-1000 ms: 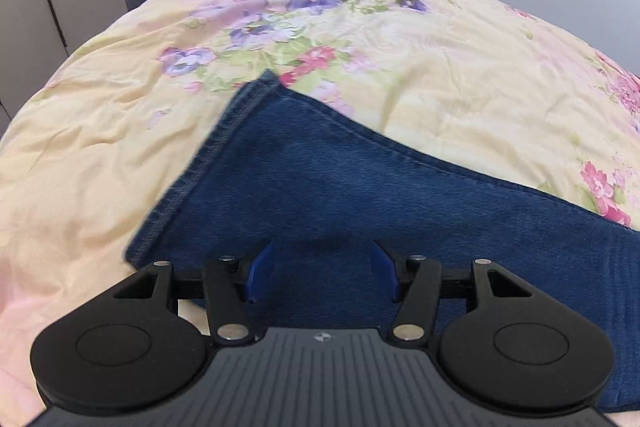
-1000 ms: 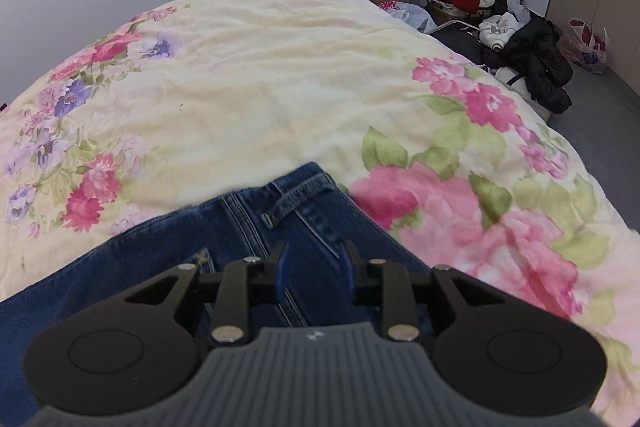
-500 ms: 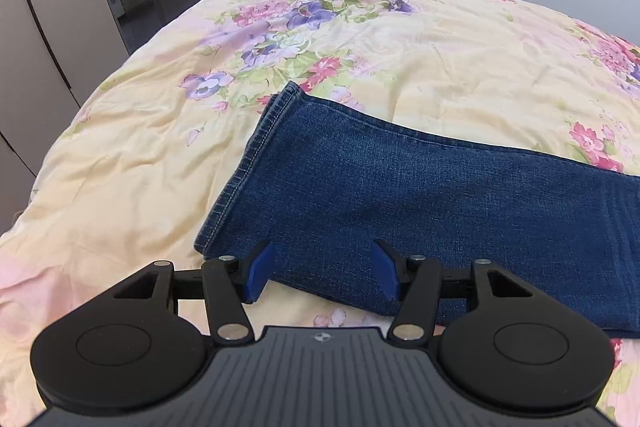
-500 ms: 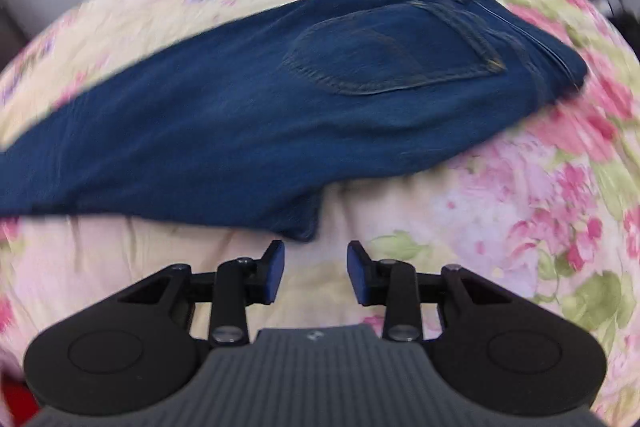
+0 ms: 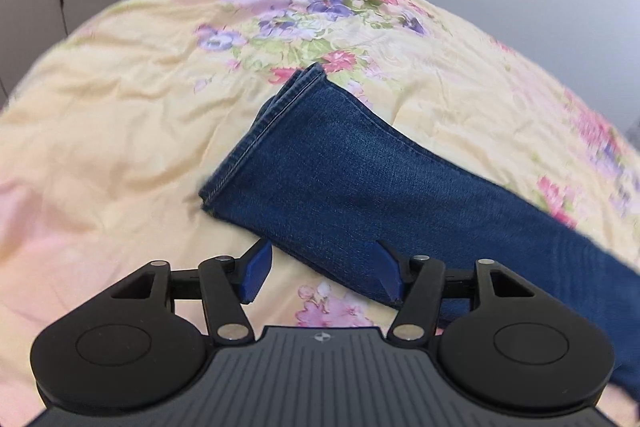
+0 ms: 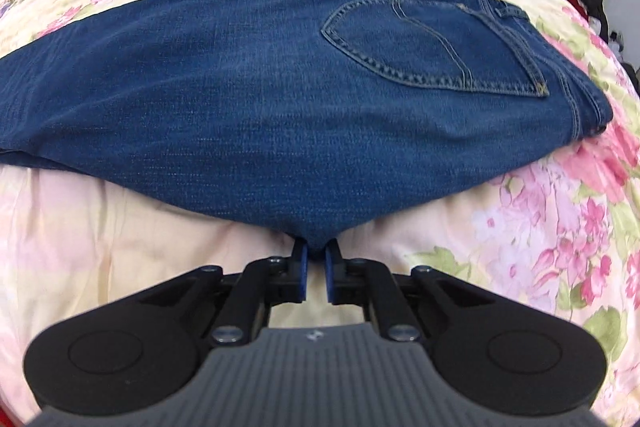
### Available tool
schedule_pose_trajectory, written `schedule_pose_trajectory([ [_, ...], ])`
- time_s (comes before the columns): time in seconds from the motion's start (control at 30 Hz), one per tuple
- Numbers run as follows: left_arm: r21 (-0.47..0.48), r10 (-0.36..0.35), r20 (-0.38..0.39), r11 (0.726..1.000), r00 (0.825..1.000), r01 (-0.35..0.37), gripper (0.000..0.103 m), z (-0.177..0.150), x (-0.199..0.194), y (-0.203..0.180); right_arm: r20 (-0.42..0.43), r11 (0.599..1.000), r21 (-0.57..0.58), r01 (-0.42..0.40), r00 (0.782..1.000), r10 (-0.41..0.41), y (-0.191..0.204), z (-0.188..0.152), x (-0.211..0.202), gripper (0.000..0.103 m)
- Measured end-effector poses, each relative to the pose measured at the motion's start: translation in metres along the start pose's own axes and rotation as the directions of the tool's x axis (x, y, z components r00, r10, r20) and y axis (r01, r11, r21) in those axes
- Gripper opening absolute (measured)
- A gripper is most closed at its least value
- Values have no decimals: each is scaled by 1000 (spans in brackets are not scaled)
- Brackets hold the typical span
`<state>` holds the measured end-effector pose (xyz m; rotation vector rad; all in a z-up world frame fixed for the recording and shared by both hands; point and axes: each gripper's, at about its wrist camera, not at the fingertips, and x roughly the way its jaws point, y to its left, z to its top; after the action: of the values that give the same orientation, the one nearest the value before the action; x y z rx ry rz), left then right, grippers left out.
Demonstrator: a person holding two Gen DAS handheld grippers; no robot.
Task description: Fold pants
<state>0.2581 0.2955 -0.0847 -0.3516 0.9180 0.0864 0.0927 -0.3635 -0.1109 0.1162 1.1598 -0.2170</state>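
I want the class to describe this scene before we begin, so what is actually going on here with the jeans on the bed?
A person with a claw in each hand is folding dark blue denim jeans, laid leg on leg on a yellow floral quilt. The right claw is pinched shut on the jeans' near edge at the crotch point. The left claw is open near the stacked hem cuffs, gripping nothing; its right finger overlaps the leg's near edge.
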Motion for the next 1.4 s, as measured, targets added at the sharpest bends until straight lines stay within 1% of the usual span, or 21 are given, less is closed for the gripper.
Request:
schedule_pose_trajectory([
  [0.07, -80, -54, 3, 995, 999, 54, 71, -1, 1, 14, -14, 1000, 23, 0, 1000, 1, -3, -1, -3, 0],
  [0.13, -181, -124, 13, 976, 992, 124, 75, -2, 3, 30, -12, 1000, 31, -1, 1000, 1, -2, -1, -7, 1],
  [0.2, -292, -201, 40, 934, 979, 204, 79, -4, 7, 47, 10, 1000, 14, 1, 1000, -1, 3, 0, -16, 2],
  [0.27, -384, -237, 67, 890, 969, 244, 81, -7, 14, 60, 54, 1000, -16, 7, 999, -6, 11, 4, -29, 2],
  [0.33, -442, -237, 77, 862, 969, 246, 81, -10, 24, 70, 96, 999, -47, 7, 995, -3, 22, 10, -40, 4],
  [0.4, -469, -213, 69, 855, 975, 220, 81, -9, 36, 76, 125, 997, -80, 3, 992, 7, 36, 20, -46, 14],
  [0.43, -478, -201, 70, 853, 977, 209, 81, -9, 42, 78, 134, 995, -98, 0, 991, 13, 43, 27, -46, 16],
  [0.5, -490, -187, 78, 848, 979, 201, 79, -8, 50, 80, 144, 992, -126, -10, 989, 28, 55, 39, -42, 17],
  [0.57, -484, -164, 75, 856, 984, 179, 77, -5, 57, 78, 139, 990, -140, -33, 989, 52, 67, 53, -34, 17],
  [0.6, -471, -142, 70, 868, 987, 158, 73, -3, 59, 75, 139, 988, -147, -50, 988, 71, 73, 60, -30, 16],
  [0.73, -370, -52, 69, 926, 996, 74, 50, 8, 62, 58, 150, 973, -216, -85, 982, 119, 112, 88, -10, 16],
  [0.77, -343, -34, 70, 938, 997, 56, 47, 10, 61, 55, 151, 966, -239, -100, 979, 139, 124, 94, -7, 16],
  [0.8, -313, -14, 76, 949, 997, 37, 36, 12, 59, 50, 152, 959, -259, -119, 975, 162, 137, 101, -2, 15],
  [0.83, -283, -1, 85, 959, 996, 25, 28, 13, 58, 48, 152, 951, -278, -138, 971, 186, 150, 108, 3, 14],
  [0.87, -256, -1, 97, 966, 995, 26, 24, 13, 55, 46, 154, 943, -295, -151, 967, 203, 164, 115, 9, 11],
  [0.93, -220, -7, 120, 975, 993, 34, 16, 15, 50, 44, 165, 932, -324, -161, 961, 223, 188, 129, 21, 10],
  [1.0, -207, -17, 140, 977, 990, 46, 14, 16, 44, 42, 183, 924, -348, -159, 955, 233, 212, 145, 34, 4],
  [1.13, -209, -30, 154, 976, 988, 62, 12, 20, 39, 41, 185, 918, -353, -181, 948, 259, 245, 175, 59, 1],
  [1.27, -217, -38, 150, 974, 988, 70, 11, 21, 40, 41, 173, 930, -338, -146, 961, 214, 268, 206, 93, 0],
  [1.33, -214, -48, 145, 974, 988, 78, 11, 22, 42, 43, 156, 939, -312, -145, 967, 201, 270, 214, 107, 0],
  [1.4, -238, -63, 130, 967, 989, 93, 10, 24, 43, 46, 144, 945, -296, -142, 971, 191, 272, 218, 114, 0],
])
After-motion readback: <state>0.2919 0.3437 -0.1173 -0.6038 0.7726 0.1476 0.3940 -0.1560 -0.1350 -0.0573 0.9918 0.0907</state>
